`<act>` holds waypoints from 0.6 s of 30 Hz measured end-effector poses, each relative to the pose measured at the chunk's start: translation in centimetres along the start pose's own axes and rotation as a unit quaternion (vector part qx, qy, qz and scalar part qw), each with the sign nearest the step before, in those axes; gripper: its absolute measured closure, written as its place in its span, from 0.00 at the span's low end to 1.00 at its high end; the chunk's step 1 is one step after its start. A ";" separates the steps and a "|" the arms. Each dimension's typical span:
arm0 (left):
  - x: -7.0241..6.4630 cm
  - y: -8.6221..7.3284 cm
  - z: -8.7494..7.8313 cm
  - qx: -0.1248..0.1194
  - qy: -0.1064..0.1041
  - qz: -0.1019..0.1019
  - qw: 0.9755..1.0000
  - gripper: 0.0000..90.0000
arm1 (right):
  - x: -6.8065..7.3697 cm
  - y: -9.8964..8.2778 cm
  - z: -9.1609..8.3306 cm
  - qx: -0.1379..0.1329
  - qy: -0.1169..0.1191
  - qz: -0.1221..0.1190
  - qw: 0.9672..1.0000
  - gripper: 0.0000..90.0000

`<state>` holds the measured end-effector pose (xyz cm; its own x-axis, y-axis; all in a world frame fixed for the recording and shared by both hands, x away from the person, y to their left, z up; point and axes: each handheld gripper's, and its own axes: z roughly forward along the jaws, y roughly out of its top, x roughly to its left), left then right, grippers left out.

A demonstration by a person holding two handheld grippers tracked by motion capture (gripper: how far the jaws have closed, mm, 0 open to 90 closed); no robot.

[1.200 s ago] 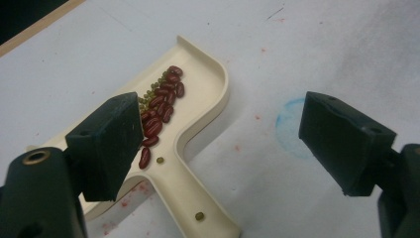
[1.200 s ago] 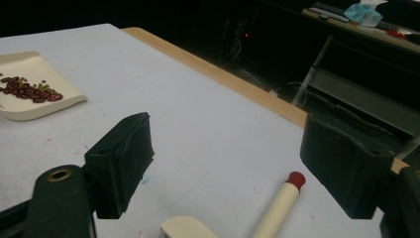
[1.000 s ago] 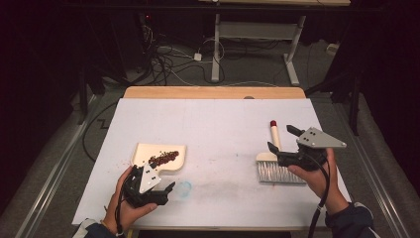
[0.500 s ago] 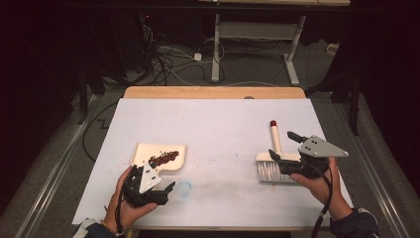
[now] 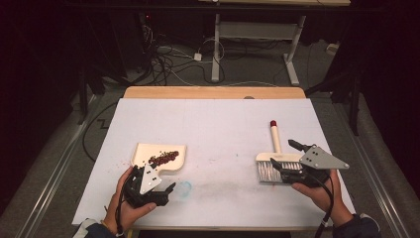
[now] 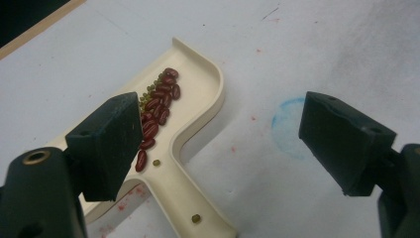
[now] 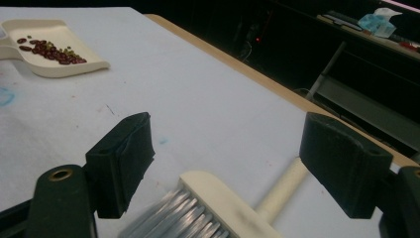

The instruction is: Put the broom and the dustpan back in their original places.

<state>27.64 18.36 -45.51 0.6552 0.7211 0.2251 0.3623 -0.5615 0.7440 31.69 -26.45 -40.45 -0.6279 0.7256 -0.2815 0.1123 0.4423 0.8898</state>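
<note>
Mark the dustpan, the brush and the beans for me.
dustpan (image 6: 208, 94), left gripper view, bare cream floor near its curved wall
brush (image 5: 274, 140), high view, pale handle below the red tip
beans (image 6: 159, 104), left gripper view, middle of the red pile

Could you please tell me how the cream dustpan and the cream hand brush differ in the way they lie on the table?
The cream plastic dustpan lies at the left, by the left gripper, and holds red and green beans. The cream hand brush with grey bristles lies at the right, by the right gripper, and holds nothing. The brush's handle ends in a red tip; the dustpan is cream all over. Both rest flat on the white table, each between open jaws.
</note>
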 end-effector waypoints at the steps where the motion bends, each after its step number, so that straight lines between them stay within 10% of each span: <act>1: 0.0 0.0 0.0 -0.001 -0.001 0.000 1.000 0.19 | 0.0 -0.2 0.0 0.001 -0.001 -0.002 1.000 0.24; 18: 0.0 0.0 0.0 -0.002 0.009 0.007 1.000 0.19 | 0.0 -3.7 -1.2 0.012 -0.013 0.011 1.000 0.24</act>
<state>27.65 18.33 -45.48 0.6486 0.7203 0.2460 0.3510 -0.5698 0.7430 30.33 -28.75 -43.34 -0.6052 0.7482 -0.2719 0.1441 0.4388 0.8869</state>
